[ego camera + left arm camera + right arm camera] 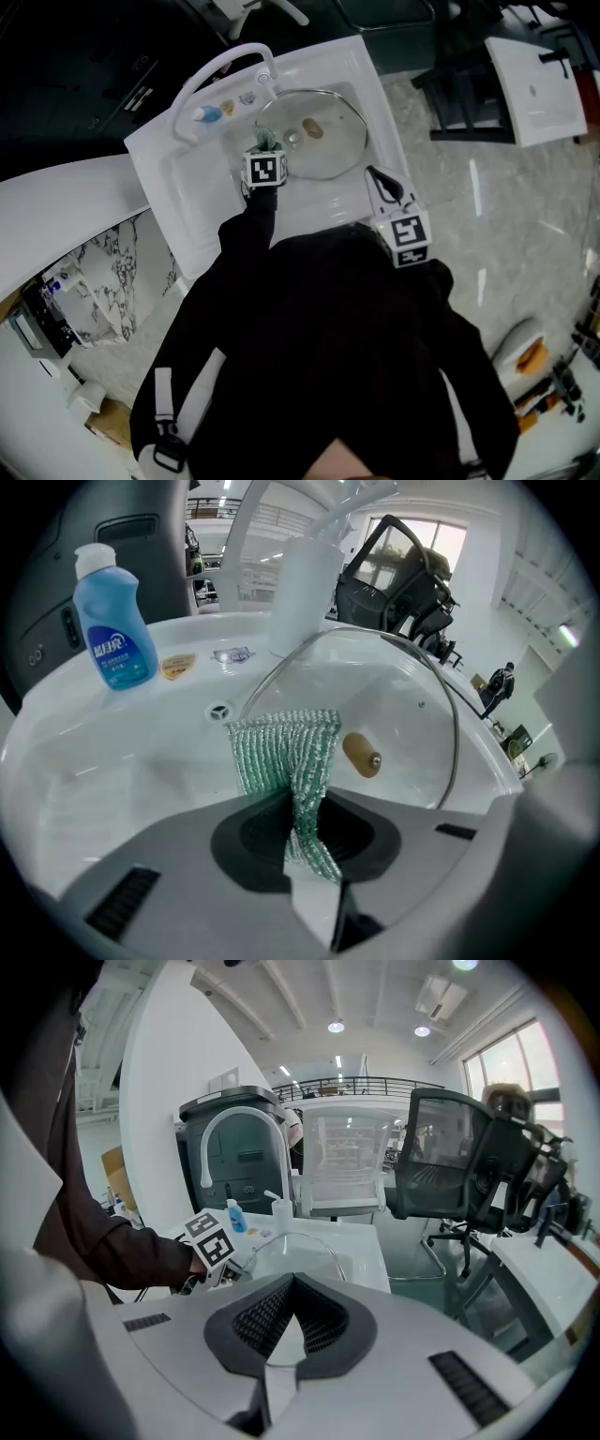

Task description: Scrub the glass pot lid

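The glass pot lid (314, 131) leans tilted inside the white sink (382, 111), its brown knob (362, 754) facing me. My left gripper (263, 147) is over the basin at the lid's near-left edge, shut on a green scrub cloth (286, 747). The cloth hangs in front of the lid's glass (403, 705); I cannot tell whether it touches. My right gripper (379, 182) is held over the sink's near-right rim, away from the lid, shut with nothing in it. In the right gripper view (292, 1283) the lid's rim (323, 1246) and the left gripper's marker cube (214, 1239) show beyond its jaws.
A blue soap bottle (112, 621) and a white bottle (302, 592) stand on the sink's back ledge by the arched white faucet (211, 70). The drain (218, 711) lies left of the lid. A dark office chair (459, 1166) and a white table (539, 84) stand to the right.
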`<state>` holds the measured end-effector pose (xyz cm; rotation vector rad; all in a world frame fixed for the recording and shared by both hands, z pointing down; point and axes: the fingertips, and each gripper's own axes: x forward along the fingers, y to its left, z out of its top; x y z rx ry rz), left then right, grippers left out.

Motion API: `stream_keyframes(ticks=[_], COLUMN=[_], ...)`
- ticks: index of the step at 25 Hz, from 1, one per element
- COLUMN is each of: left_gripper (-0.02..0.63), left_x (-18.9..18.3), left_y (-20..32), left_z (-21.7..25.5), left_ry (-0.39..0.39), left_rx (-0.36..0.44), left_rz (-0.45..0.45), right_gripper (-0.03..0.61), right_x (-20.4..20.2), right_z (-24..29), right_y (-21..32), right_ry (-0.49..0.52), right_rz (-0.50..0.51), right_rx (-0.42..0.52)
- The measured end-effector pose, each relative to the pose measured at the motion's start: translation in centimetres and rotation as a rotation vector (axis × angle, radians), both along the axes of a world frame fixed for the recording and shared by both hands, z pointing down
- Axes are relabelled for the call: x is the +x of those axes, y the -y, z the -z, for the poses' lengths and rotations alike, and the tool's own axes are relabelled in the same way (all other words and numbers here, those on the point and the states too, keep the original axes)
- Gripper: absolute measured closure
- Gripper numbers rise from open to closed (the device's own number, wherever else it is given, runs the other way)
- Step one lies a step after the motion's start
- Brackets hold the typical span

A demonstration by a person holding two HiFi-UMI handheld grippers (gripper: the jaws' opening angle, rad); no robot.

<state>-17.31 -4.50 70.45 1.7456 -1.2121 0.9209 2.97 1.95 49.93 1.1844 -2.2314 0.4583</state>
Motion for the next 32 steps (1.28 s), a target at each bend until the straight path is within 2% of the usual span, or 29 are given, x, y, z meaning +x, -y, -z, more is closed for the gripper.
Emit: stream_keyframes(ticks=[3, 11, 15, 22, 28, 32], left_gripper=[0.548, 0.548, 0.548, 0.548, 0.548, 0.548], left_x=[0.7, 2.3, 3.1, 2.7, 4.2, 4.5], left_y=[0.1, 0.6, 0.1, 0.0, 0.6, 0.6], left_z=[0.1, -0.1, -0.2, -0.3, 0.4, 0.4], left_ry=[0.008, -0.008, -0.042, -0.002, -0.071, -0.077], left_rx=[-0.009, 0.002, -0.022, -0.032, -0.017, -0.016], left_rz=[-0.035, -0.057, -0.062, -0.076, -0.069, -0.072], right_gripper=[0.577, 0.575, 0.575, 0.575, 0.575, 0.575], right_x=[-0.3, -0.1, -0.3, -0.4, -0.2, 0.0], right_z=[-0.1, -0.1, -0.1, -0.2, 0.0, 0.1], right_y=[0.1, 0.0, -0.1, 0.0, 0.0, -0.2], right_ry=[-0.003, -0.008, -0.022, -0.007, -0.011, -0.005], right_rz=[0.006, 0.003, 0.030, 0.015, 0.027, 0.007], right_rx=[-0.004, -0.004, -0.015, -0.010, -0.007, -0.003])
